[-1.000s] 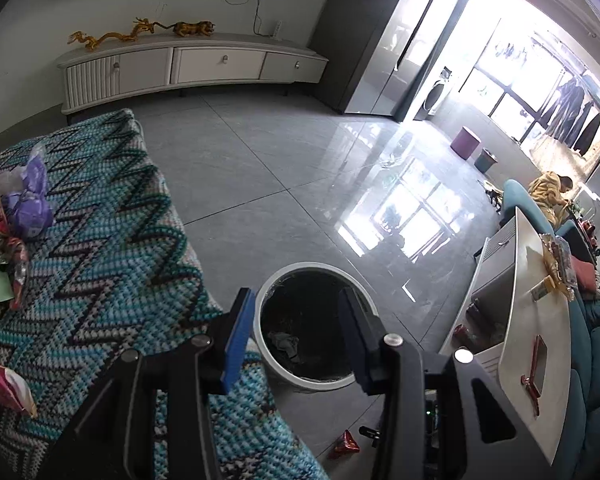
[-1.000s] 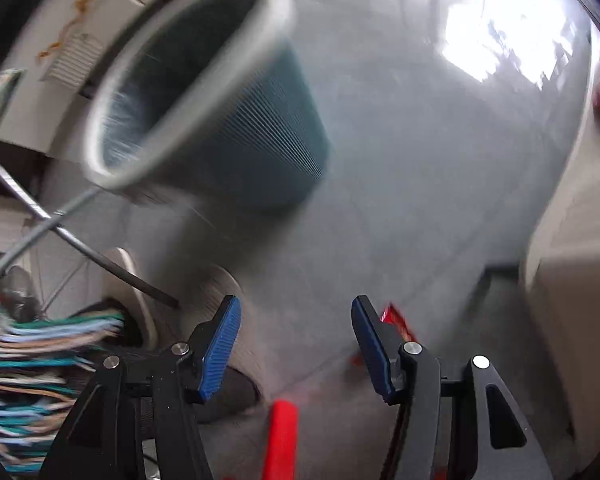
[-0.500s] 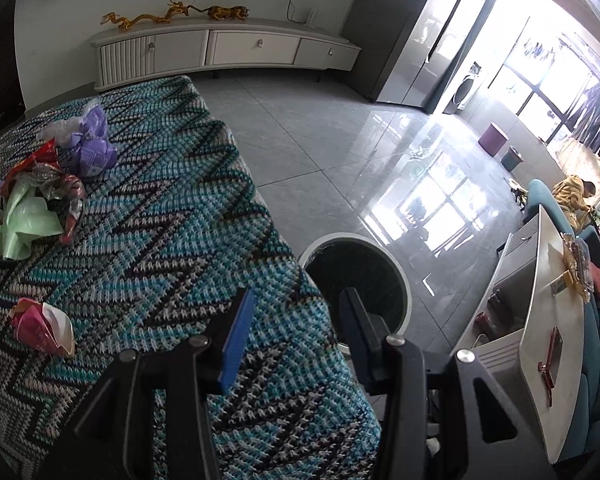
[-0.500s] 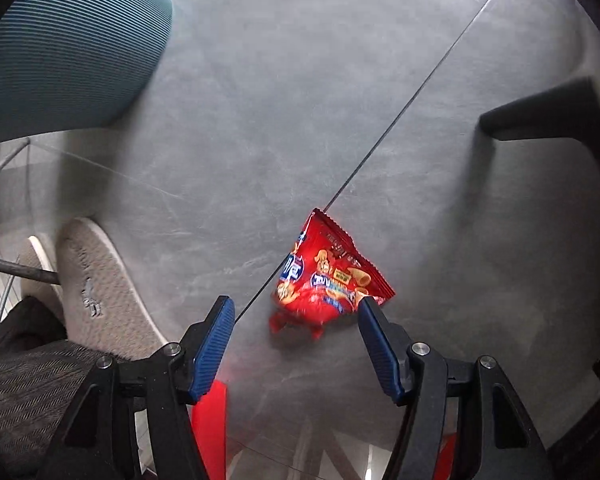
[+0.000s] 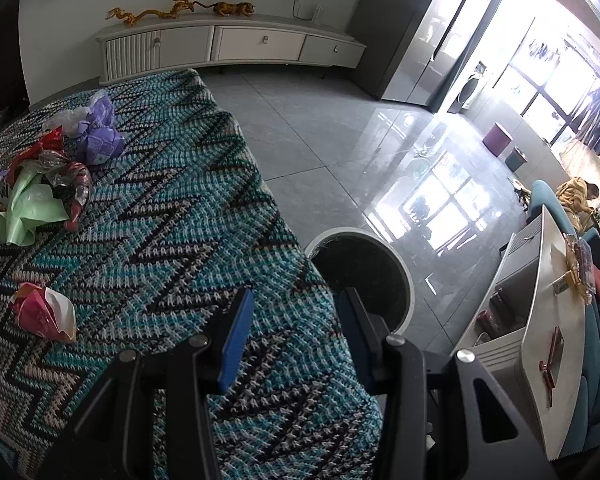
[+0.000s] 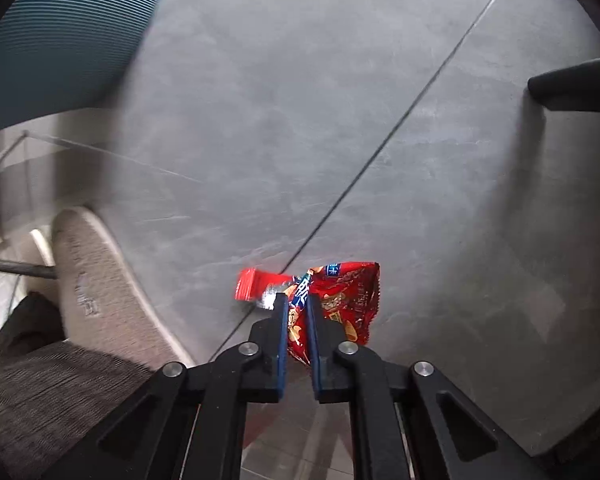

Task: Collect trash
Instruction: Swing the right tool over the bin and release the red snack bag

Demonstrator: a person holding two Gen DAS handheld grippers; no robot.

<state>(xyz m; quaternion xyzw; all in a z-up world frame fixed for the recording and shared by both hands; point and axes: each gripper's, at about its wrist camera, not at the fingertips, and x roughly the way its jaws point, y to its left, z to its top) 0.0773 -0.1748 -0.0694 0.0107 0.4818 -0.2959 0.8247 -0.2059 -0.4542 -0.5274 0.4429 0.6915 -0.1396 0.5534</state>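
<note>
On the floor, only the right view shows the right gripper (image 6: 298,312) just closed, pinching a red packet (image 6: 340,300); the left gripper (image 5: 296,320), part open and empty, sees the bin (image 5: 404,276).

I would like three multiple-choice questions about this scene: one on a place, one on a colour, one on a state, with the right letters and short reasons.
1. Where does the trash bin stand?
A. on the floor beside the knitted cover
B. on the white cabinet
C. on the sofa

2. What colour is the snack bag?
A. green
B. red
C. purple

3. What is the right gripper doing?
A. open above the bag
B. shut on nothing
C. shut on the bag

Key: 1 A, its rim shows past the knitted cover; 2 B, red foil; 3 C, both pads pinch the bag.
</note>
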